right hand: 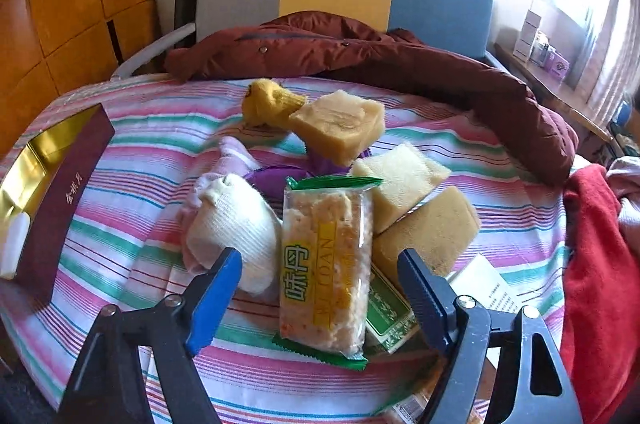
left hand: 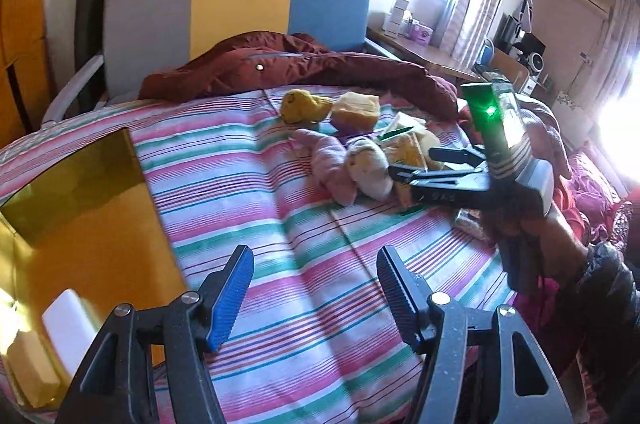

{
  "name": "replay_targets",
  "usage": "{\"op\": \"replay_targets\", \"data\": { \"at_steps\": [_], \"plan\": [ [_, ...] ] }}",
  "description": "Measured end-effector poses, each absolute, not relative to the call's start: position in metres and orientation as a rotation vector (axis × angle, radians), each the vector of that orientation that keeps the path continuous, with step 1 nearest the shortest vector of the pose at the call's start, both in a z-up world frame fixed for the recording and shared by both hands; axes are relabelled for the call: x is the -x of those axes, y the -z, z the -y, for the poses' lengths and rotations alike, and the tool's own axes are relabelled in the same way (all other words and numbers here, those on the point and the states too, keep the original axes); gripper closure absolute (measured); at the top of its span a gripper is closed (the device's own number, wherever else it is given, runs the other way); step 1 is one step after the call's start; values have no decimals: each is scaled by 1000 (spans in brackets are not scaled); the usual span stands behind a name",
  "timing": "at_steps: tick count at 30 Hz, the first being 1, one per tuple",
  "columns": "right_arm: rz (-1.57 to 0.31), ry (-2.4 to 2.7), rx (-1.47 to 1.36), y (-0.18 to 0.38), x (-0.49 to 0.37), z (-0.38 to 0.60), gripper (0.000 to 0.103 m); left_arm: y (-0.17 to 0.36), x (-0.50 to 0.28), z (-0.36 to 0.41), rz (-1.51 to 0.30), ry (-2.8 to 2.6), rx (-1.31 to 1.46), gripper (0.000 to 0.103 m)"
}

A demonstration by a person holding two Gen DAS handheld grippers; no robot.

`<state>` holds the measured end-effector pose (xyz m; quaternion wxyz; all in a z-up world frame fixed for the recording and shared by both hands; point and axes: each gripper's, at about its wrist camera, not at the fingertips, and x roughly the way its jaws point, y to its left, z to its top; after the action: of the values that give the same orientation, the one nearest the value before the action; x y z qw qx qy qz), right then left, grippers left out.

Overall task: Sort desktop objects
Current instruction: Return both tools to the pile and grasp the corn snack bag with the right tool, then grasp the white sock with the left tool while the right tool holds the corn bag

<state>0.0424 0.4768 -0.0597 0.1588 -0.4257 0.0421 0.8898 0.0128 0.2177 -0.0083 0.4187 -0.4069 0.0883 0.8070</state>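
Tongs on our right [right hand: 320, 276] are hanging spread, gripping nothing, with the clear snack packet [right hand: 324, 264] lying between their tips on the striped bed cover [right hand: 120, 159]. Our left tongs [left hand: 316, 284] are gaping empty over bare stripes, while the gold-lined box [left hand: 80, 191] is sitting just beside them.

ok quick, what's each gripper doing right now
Left gripper: open, empty, over the striped bedspread.
Right gripper: open, straddling the snack packet, pads not touching it.
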Motion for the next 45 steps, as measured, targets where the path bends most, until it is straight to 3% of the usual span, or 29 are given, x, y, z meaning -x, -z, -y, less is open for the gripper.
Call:
{"op": "replay_targets", "data": {
  "at_steps": [8,10,12,19,22,28,45],
  "plan": [
    [-71,-2518,1238,63,-38,-476,23,16,-6,-247,-172,-1956,1059,38],
    [-84,-2516,1243,63,-40,-478,42,18,-3,-251,-162,-1943,1068,38],
    [-82,-2491,1264,66,-39,-480,54,19,1,-257,-151,-1936,1075,38],
    [-103,-2470,1324,73,-36,-483,54,28,13,-278,-139,-1907,1097,38],
    [-124,-2483,1343,75,-36,-483,71,32,15,-288,-152,-1901,1088,38],
    [-179,-2541,1308,64,-41,-484,84,39,18,-309,-194,-1896,1056,39],
    [-405,-2627,1078,32,-65,-509,84,66,27,-384,-325,-1863,1050,39]
  ]
}}
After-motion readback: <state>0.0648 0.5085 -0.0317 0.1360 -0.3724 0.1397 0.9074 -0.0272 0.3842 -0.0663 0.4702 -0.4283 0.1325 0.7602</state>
